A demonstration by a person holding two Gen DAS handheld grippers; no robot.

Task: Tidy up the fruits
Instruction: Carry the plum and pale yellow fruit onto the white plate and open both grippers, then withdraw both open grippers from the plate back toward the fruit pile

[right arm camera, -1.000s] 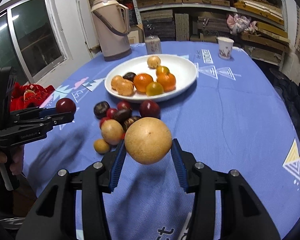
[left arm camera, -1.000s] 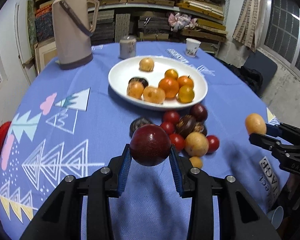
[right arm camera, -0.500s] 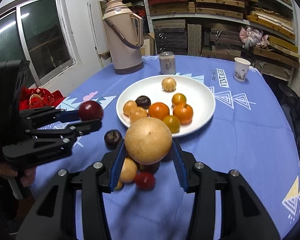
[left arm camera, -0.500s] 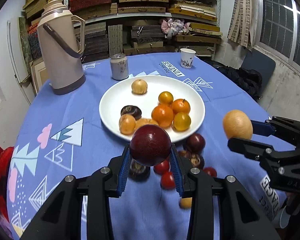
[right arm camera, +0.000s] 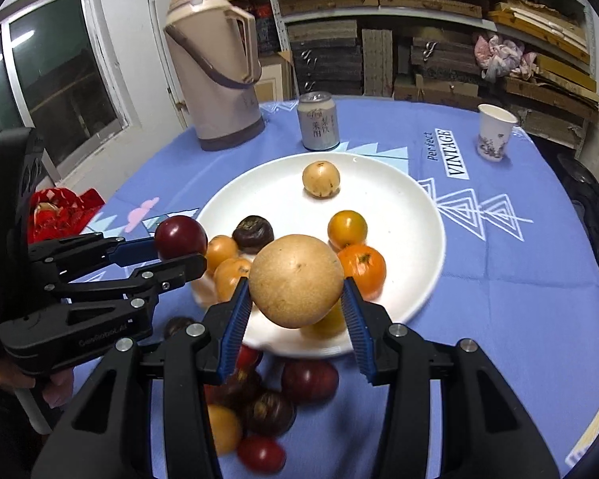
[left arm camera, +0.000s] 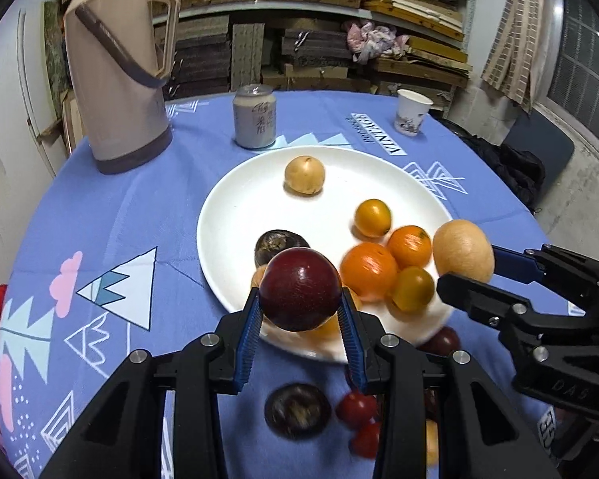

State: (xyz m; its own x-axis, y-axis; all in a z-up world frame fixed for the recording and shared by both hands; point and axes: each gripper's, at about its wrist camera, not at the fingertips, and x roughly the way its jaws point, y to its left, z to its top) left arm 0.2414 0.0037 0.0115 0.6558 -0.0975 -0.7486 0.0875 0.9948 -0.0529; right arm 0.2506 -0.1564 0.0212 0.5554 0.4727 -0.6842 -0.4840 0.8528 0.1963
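The left gripper [left arm camera: 299, 315] grasps a dark red plum [left arm camera: 299, 289] at lower centre of the left view; the right gripper [right arm camera: 295, 303] grasps a tan pear [right arm camera: 295, 279], both over the near rim of the white plate [left arm camera: 235, 215]. The plate holds about eight fruits. Loose fruits [right arm camera: 267, 411], blurred, perhaps eight, remain on the tablecloth [right arm camera: 519, 279] at the lower frame edge.

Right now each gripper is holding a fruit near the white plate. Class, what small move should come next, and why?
Probably lower the left gripper a little, so its dark red fruit can be let go over the bare part of the white plate. Both fruits already hang over the plate's near edge, and the right gripper is shut on the tan fruit, so it could follow.
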